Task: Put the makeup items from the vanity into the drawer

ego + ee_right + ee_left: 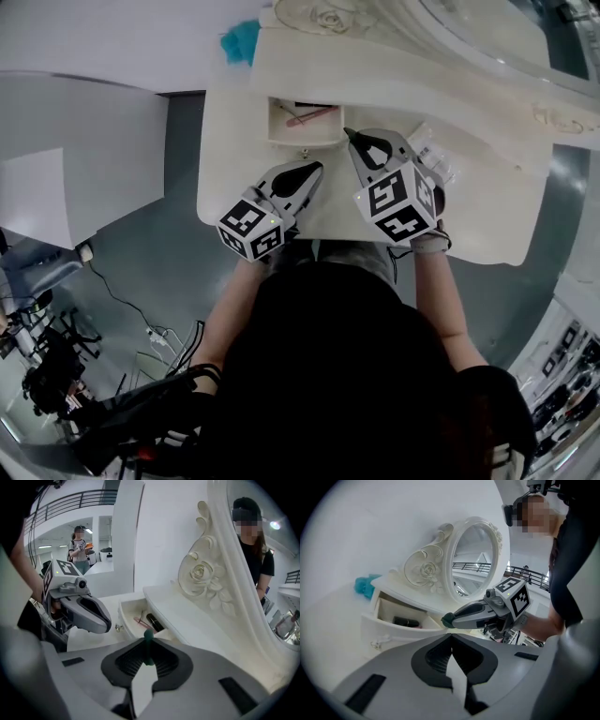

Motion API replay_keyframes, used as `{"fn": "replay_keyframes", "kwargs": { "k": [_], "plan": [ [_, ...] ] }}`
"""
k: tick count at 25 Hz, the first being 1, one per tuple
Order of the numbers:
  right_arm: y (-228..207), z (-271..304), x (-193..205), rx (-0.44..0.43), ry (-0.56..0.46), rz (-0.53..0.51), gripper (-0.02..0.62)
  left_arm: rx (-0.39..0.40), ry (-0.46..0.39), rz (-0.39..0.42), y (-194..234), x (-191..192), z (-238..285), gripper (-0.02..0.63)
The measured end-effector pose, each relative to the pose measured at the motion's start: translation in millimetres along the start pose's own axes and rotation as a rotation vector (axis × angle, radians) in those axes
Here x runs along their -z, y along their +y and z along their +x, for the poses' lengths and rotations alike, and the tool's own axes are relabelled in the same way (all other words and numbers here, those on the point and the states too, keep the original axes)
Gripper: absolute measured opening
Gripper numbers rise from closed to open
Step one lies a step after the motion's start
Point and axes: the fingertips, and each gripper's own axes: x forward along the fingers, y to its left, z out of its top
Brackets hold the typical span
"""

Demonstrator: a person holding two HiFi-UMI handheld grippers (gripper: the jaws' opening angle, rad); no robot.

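1. Far left: a teal object (pixel 363 585) sits behind the vanity ledge. It plays no part here, and I cannot tell what it is.
2. The drawer (pixel 302 141) stands open under the ledge. A pink stick (pixel 140 621) and a dark tube (pixel 154 622) already lie inside.
3. The left gripper (pixel 451 641) has its jaws pressed together with nothing between them. It hangs over the vanity top (pixel 487 206), just short of the drawer front and close beside the other tool.
4. The right gripper (pixel 148 656) pinches a slim green stick (pixel 148 639). The stick stands up from between the pads, and its tip points toward the drawer mouth. This is the task's item, held in the air near the drawer and not yet in it.
5. Right of that, clear packaging (pixel 433 155) lies on the vanity top. It is probably still to be moved, but its contents are unclear.
6. Risks, as I judge them:
   - The pinch takes only a short length of a thin stick, so a tilt or bump could make it pivot or slip out.
   - The drawer mouth is narrow and the ledge overhangs it. A shallow approach could knock the stick's tip on the ledge or on the drawer front.
   - The two grippers are near each other, so a sideways drift could make them collide.
   - If released high, the stick could bounce off the tube and out of the drawer.
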Motion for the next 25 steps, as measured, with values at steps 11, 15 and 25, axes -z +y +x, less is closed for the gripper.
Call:
{"fn": "replay_keyframes", "kwargs": {
  "k": [11, 15, 25],
  "plan": [
    [27.6, 38.6, -34.5, -0.075, 0.025, -0.088, 0.052, -0.112, -0.086, -0.038, 34.5, -6.7, -45.6, 0.014],
    [27.5, 40.2, -37.6, -0.077, 0.020, -0.076, 0.069, -0.129, -0.096, -0.043, 37.5, -6.4, -53.0, 0.014],
    [27.7, 37.1, -42.7, -0.076, -0.004, -0.079, 0.118, -0.141, -0.106, -0.039, 34.7, -7.0, -56.1, 0.014]
  ]
}}
